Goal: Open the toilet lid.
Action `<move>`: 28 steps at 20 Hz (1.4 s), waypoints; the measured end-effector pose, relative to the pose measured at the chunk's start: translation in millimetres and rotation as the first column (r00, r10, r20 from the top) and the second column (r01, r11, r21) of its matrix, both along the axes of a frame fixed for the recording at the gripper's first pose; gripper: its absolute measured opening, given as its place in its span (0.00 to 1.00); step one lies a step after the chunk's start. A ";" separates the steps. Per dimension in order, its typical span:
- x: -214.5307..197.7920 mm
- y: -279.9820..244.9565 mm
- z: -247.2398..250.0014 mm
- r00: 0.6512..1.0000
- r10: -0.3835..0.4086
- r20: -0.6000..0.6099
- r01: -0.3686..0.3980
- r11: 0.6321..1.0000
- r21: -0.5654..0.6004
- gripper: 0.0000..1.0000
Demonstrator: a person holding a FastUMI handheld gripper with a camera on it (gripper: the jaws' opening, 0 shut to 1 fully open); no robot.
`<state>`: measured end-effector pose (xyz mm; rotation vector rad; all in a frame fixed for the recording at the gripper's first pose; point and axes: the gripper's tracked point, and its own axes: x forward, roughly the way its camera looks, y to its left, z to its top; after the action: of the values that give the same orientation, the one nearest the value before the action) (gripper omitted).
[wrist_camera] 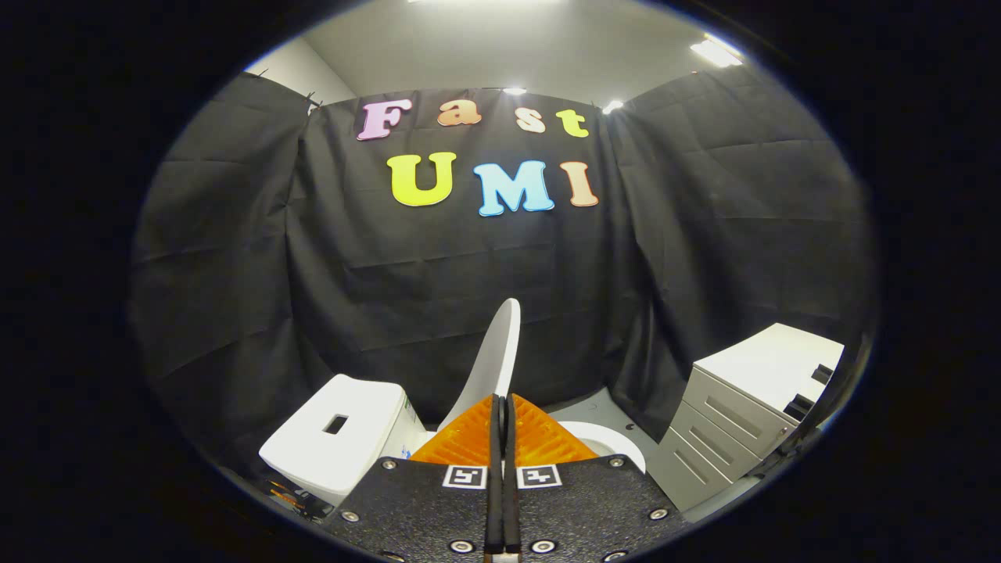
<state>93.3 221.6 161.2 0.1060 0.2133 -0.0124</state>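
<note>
Lid (496, 356) is standing nearly upright just beyond the fingertips, seen edge-on, leaning slightly toward the tank (340, 434) on the left. Judging from that, the opening itself is looking done or nearly so; what may be remaining is letting the lid settle against the tank and pulling the tool away. The gripper (501, 410) is showing its two fingers pressed together with only a thin seam between them, and the lid's lower edge is meeting that seam, so whether the fingers are pinching the lid or simply closing on nothing in front of it I cannot tell. The gripper body is covering most of the bowl; only a curved part of the seat rim (610, 446) is peeking out to the right. The hinge and the lid's base are hiding behind the fingers. A drawer cabinet (743, 414) is sitting well apart on the right, partly cut off.
</note>
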 end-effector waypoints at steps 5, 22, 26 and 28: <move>-1.1 27.9 11.5 0.999 0.042 0.025 -0.041 0.998 -0.043 0.00; -5.8 119.8 31.6 0.980 0.188 0.062 -0.162 0.943 -0.291 0.00; -7.8 142.8 32.4 0.971 0.227 0.070 -0.202 0.944 -0.260 0.00; -9.1 155.7 32.9 0.966 0.251 0.067 -0.228 0.943 -0.240 0.00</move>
<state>84.2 377.3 194.1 -0.1520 0.1256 0.2107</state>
